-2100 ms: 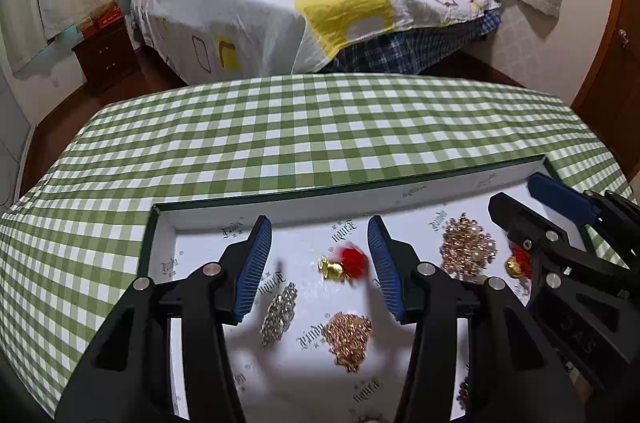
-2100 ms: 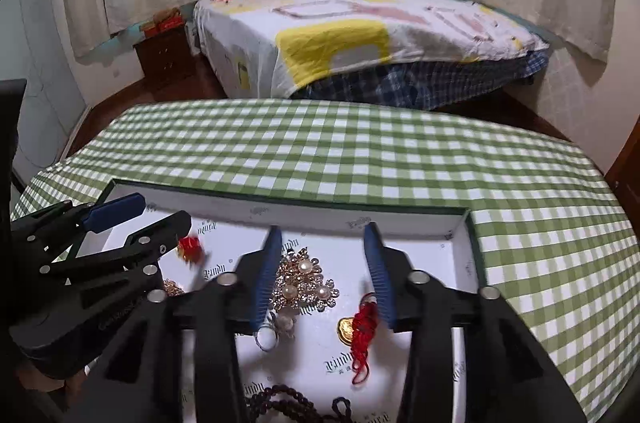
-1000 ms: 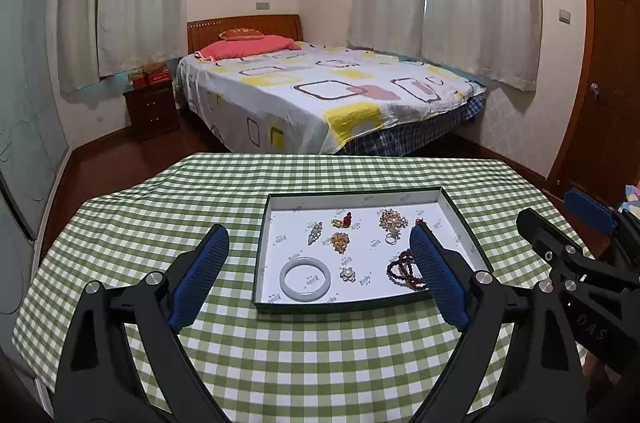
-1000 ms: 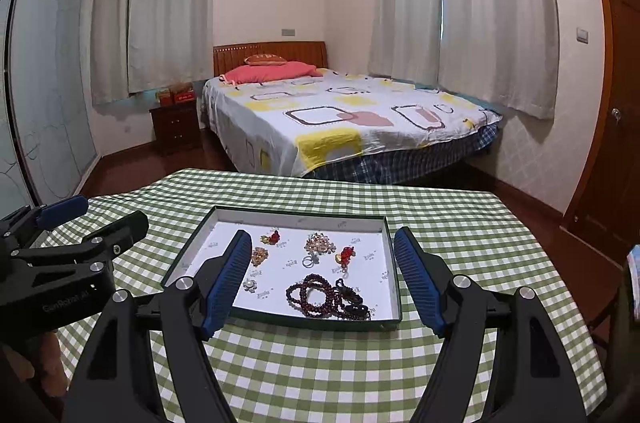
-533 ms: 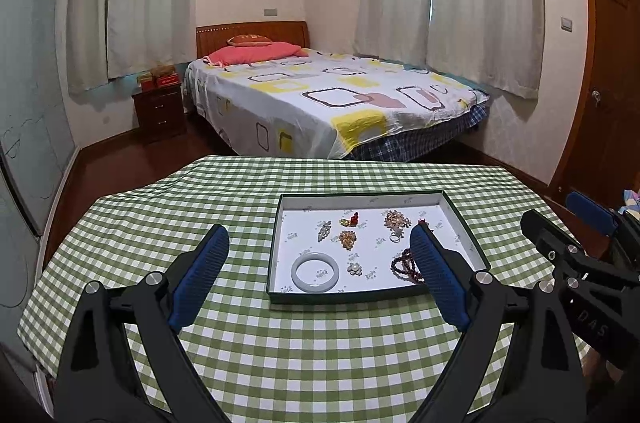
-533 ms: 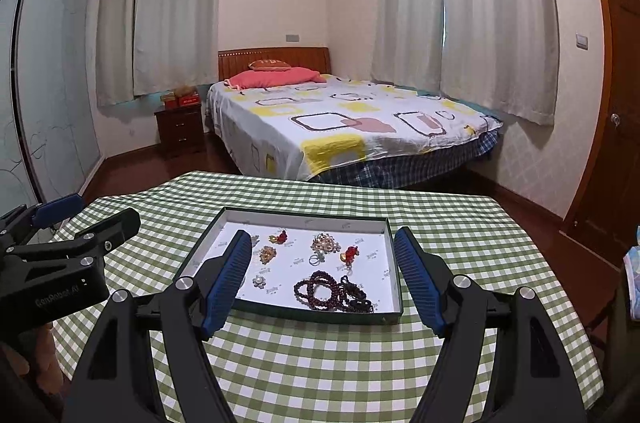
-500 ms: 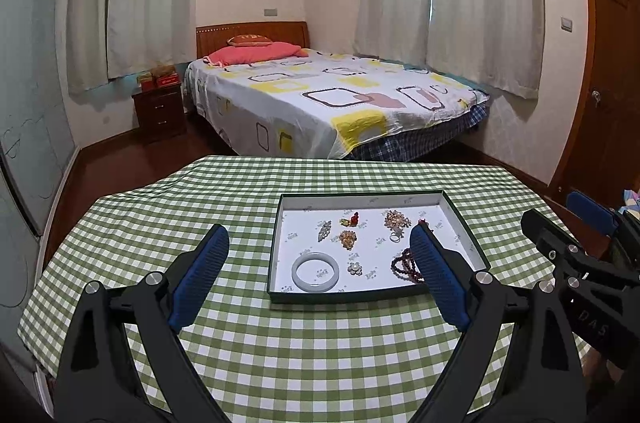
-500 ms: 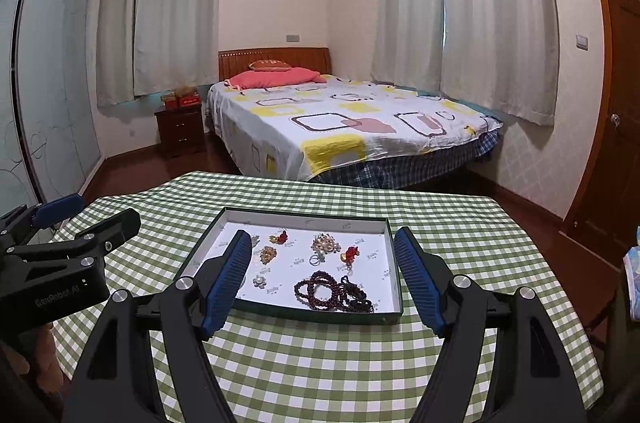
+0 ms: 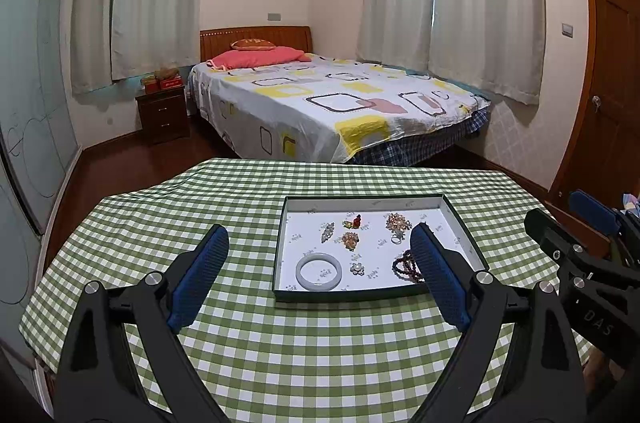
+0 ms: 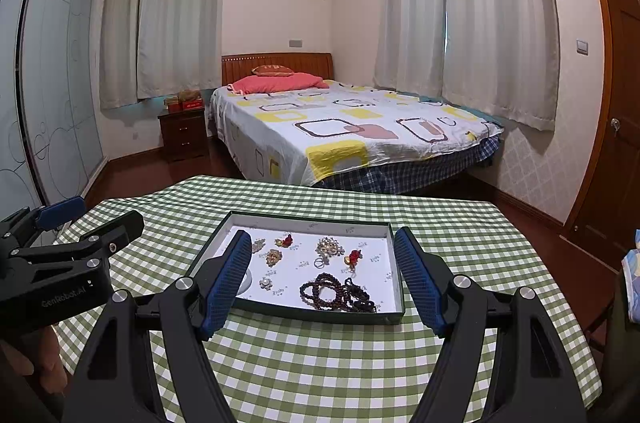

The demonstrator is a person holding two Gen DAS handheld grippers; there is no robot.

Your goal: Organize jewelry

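White bangle (image 10: 247,279) (half-hidden by tool)

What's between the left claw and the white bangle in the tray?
Nothing visible. The left claw is open and held back above the checked tablecloth. The white bangle lies at the near left of the tray; only the tray's low near wall is between them.

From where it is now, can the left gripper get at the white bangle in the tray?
Probably yes. The left gripper is open, holds nothing and hangs above the table short of the tray. The white bangle lies flat in the near left corner, apart from the other pieces, with nothing between.
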